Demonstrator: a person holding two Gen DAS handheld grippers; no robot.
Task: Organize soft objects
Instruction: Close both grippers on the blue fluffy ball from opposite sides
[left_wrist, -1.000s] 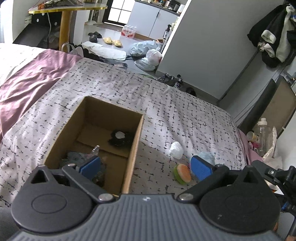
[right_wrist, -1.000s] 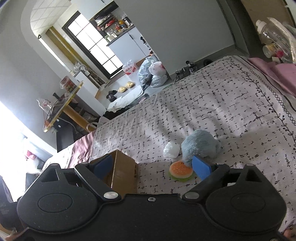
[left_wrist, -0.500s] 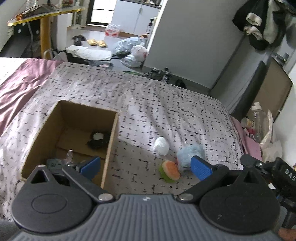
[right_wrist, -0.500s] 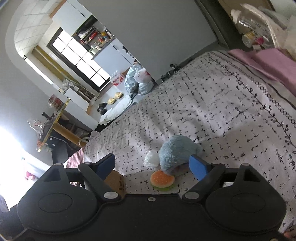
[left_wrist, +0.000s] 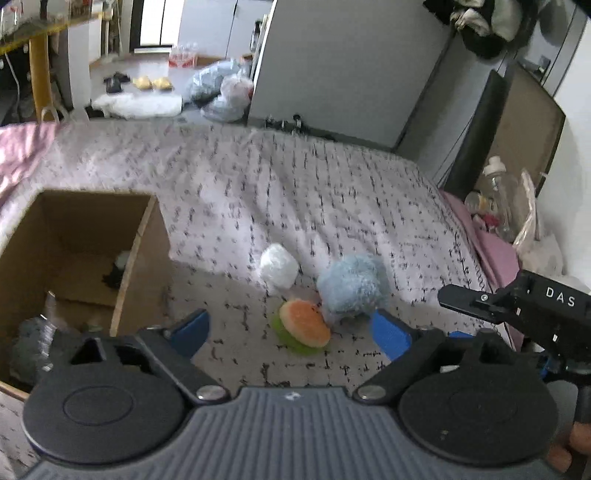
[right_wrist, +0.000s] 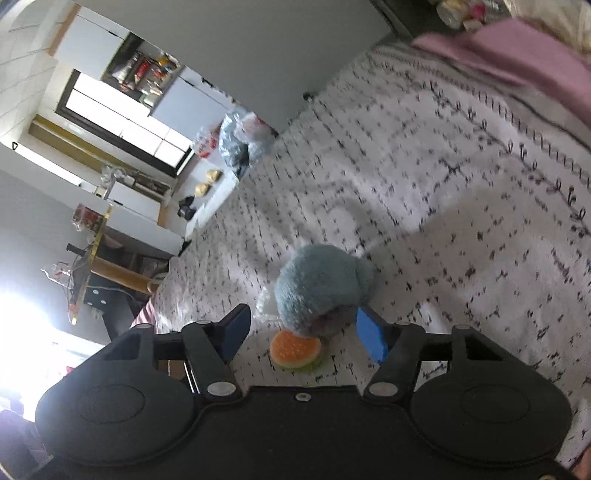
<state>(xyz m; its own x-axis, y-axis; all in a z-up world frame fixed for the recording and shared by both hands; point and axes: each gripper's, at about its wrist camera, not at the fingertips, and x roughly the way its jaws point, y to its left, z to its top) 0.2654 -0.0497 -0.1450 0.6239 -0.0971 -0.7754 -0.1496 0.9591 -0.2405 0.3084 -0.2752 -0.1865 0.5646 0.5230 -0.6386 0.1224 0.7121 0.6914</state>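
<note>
Both grippers closing, nothing gripped — left gripper (left_wrist: 291, 332) straddles the burger toy (left_wrist: 304, 324), right gripper (right_wrist: 303, 332) brackets the blue plush (right_wrist: 321, 288). Toys lie on the bedspread (left_wrist: 332, 192), right of the cardboard box (left_wrist: 144, 258); pad contact on the plush looks absent, view's blurred.

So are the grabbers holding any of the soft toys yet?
No, nothing is held. The left gripper and right gripper are both closing around the burger toy and blue plush, but no pad presses on either.

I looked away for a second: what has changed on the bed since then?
Both grippers have come closer to the toys; the left gripper and right gripper are closing, nothing gripped yet. The burger toy, blue plush, white ball and cardboard box stayed put.
</note>
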